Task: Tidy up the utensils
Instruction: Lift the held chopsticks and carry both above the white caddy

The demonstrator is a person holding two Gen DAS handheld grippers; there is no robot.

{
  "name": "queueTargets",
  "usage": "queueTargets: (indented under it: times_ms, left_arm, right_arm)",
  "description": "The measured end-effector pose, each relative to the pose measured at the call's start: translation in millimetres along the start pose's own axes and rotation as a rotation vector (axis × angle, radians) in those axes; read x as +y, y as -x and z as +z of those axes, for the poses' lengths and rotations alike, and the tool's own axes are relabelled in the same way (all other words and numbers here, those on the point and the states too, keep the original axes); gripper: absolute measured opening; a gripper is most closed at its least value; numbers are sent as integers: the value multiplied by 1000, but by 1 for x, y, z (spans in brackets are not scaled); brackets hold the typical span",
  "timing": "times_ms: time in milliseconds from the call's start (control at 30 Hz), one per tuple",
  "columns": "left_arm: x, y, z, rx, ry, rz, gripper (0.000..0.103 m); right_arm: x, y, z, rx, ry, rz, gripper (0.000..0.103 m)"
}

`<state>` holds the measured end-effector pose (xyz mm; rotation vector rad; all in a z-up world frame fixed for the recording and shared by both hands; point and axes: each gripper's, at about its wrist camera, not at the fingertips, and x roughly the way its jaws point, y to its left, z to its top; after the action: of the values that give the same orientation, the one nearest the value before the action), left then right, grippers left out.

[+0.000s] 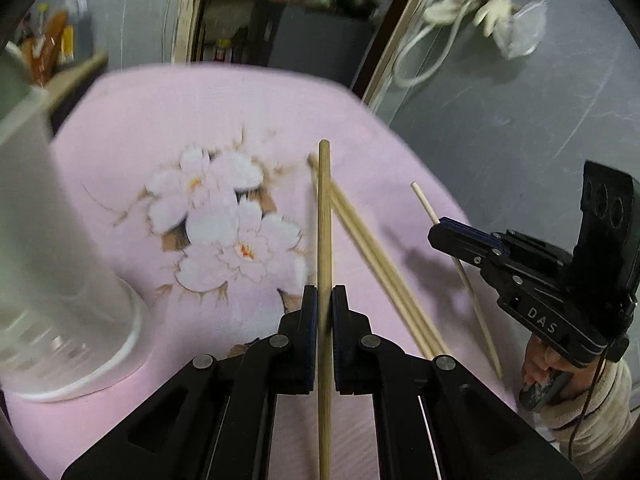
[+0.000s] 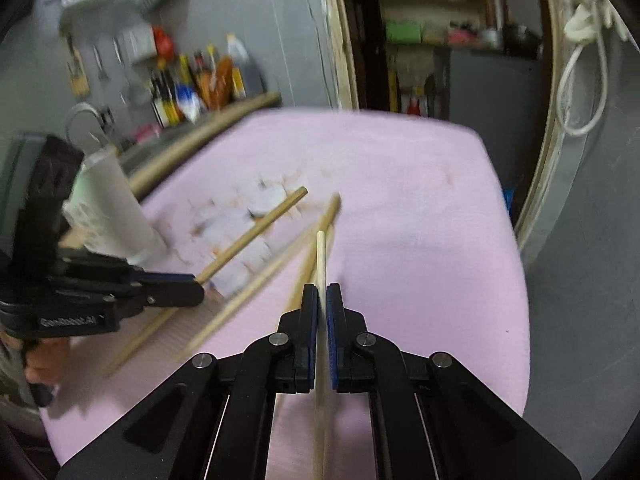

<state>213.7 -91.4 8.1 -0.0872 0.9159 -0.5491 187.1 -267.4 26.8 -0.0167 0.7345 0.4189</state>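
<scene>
Both claws are black plastic linkages with silver pivot screws and blue pads. The right claw (image 1: 434,227) bears "DAS" lettering at three o'clock. Its hand (image 1: 540,364) wears a fuzzy beige sleeve (image 1: 592,408).

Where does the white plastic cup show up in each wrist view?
Left wrist view: the white cup fills the far left edge, blurred, standing on the pink cloth.
Right wrist view: it stands at middle left, behind the left gripper.
Shared landmark: the white flower print beside the cup.

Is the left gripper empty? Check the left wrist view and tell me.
No, the left gripper is shut on a wooden chopstick that runs up between its fingers over the pink cloth.
</scene>
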Motion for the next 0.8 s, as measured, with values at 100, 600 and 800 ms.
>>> queueTargets:
  times_ms: [100,600,800]
  left_arm:
    - [-3,24,-6,-125,-8,-13,4]
    - [-6,120,-1,-644,-55,127,4]
    - [17,163,1,-788,-49,169,4]
  right_arm:
    - [15,23,-3,-140,33,-5,3]
    - [93,80,31,-678,145,93,3]
    - [116,77,62,-789,139,205,3]
